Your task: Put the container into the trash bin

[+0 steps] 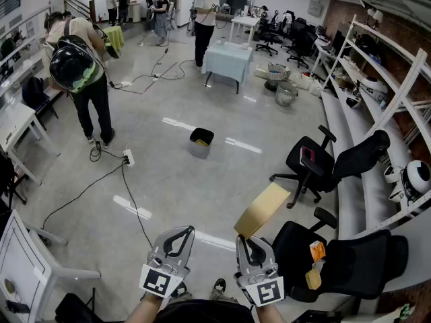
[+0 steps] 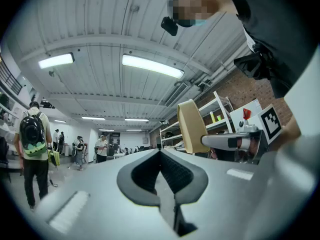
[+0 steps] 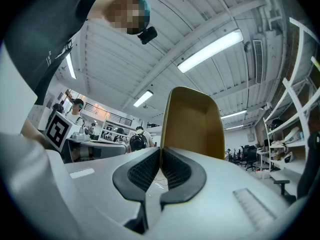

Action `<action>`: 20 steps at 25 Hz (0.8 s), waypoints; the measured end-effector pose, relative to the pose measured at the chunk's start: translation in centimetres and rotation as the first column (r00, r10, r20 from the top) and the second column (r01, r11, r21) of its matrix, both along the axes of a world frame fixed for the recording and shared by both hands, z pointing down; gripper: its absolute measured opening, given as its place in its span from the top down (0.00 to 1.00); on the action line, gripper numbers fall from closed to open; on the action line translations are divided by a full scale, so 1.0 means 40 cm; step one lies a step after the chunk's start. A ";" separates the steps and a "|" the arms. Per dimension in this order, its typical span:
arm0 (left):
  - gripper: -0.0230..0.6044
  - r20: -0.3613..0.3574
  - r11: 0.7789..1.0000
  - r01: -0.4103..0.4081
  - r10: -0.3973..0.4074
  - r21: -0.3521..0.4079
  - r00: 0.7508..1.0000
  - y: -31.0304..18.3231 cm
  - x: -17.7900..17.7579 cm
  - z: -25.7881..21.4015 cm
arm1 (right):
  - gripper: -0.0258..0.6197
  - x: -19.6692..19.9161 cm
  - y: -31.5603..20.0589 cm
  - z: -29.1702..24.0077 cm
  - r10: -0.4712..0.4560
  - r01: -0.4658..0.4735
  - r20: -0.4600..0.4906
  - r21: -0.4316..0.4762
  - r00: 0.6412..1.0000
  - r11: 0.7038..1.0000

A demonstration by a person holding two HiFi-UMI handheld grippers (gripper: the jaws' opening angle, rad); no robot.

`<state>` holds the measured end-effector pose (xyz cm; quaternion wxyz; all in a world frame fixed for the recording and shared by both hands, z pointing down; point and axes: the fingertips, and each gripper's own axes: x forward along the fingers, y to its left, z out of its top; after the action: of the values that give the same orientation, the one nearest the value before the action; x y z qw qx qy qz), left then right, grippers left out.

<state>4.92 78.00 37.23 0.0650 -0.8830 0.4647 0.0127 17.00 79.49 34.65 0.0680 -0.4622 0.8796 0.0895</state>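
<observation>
A tan cardboard container [image 1: 262, 209] sticks up and forward from my right gripper [image 1: 246, 239], whose jaws are shut on its lower edge. In the right gripper view the container [image 3: 192, 124] rises tall from between the pads, with my right gripper [image 3: 160, 155] clamped on its thin wall. My left gripper [image 1: 176, 237] is held level beside it at the bottom of the head view, shut with nothing in it [image 2: 160, 156]. From the left gripper view the container [image 2: 191, 126] shows to the right. A small grey trash bin [image 1: 201, 142] with a dark liner stands on the floor well ahead.
Two black office chairs [image 1: 316, 163] [image 1: 340, 261] stand close on the right, in front of the shelving [image 1: 387, 93]. A cable and power strip [image 1: 128, 157] lie on the floor to the left. A person with a backpack [image 1: 81, 73] stands far left. A white table [image 1: 20, 261] sits at lower left.
</observation>
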 end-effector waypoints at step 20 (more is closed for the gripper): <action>0.99 -0.011 0.998 0.060 -0.061 -0.020 0.998 -0.143 -0.124 0.093 | 0.92 -0.207 -0.154 0.128 0.078 -0.084 -0.071 -0.077 0.994 0.993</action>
<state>-0.02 72.28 40.93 0.0541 -0.8690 0.4917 0.0115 8.71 73.32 39.76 0.0159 -0.4966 0.8648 0.0724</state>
